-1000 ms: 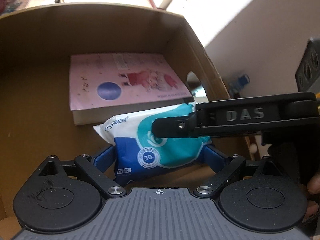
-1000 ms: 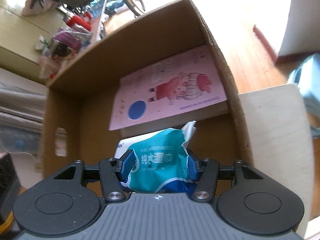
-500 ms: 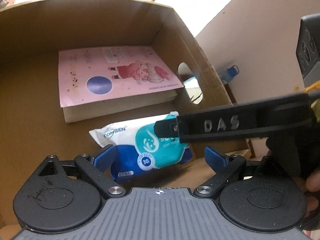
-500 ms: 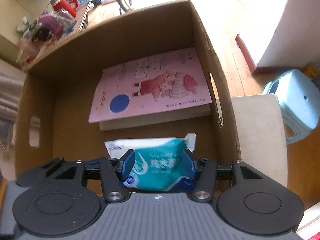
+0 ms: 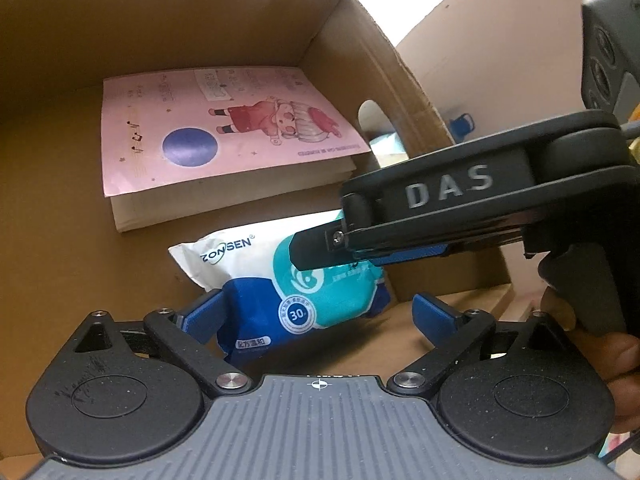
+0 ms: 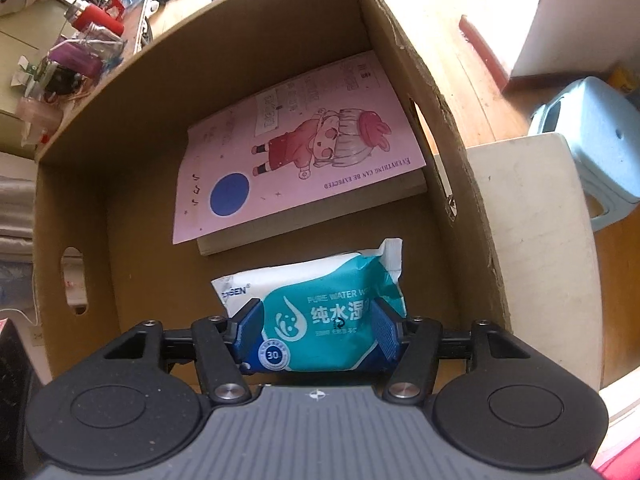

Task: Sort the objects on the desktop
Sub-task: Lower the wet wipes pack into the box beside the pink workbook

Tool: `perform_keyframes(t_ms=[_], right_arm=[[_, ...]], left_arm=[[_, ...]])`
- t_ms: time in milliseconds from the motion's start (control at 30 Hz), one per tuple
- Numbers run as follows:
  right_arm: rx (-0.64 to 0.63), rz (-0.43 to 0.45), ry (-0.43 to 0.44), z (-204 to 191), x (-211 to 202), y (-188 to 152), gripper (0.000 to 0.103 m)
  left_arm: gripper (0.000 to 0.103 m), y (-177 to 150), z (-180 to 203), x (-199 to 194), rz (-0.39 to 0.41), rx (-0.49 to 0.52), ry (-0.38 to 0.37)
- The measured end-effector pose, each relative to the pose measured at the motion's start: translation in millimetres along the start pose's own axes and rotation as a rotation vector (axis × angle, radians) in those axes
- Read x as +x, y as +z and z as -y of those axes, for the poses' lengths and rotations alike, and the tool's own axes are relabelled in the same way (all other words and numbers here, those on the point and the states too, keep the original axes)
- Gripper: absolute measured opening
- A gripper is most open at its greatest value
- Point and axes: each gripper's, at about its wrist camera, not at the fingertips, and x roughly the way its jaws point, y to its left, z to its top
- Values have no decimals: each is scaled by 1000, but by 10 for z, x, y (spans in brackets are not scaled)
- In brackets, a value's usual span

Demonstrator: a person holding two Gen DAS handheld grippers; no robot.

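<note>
The wipes pack (image 6: pixel 320 312) lies on the box (image 6: pixel 80 208) floor, just in front of the pink book (image 6: pixel 296 152). The right gripper (image 6: pixel 318 330) has just been opening, its pads loosening either side of the pack; the earlier pinched wrapper now looks flat. The left gripper (image 5: pixel 316 312) has opened wide and empty. The pack appears delivered, freeing both grippers for the next item.

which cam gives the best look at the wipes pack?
Left wrist. The wipes pack shows nearly whole on the box floor, brand and count badge readable; only the right gripper's finger crosses its right end. In the right wrist view the pack sits between the right gripper's fingers, which hide its sides and lower part.
</note>
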Motion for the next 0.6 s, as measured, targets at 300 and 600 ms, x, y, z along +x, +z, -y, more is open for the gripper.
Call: perform_keyframes(t_ms=[300,600], right_arm=[[-46,29,-12,-25,-148,-55,64],[-8,58,23,103,-242,-73,64]], left_arm=[[100,32,27,68,4,-49,-67],[100,53,91,132,10,-50,-75]])
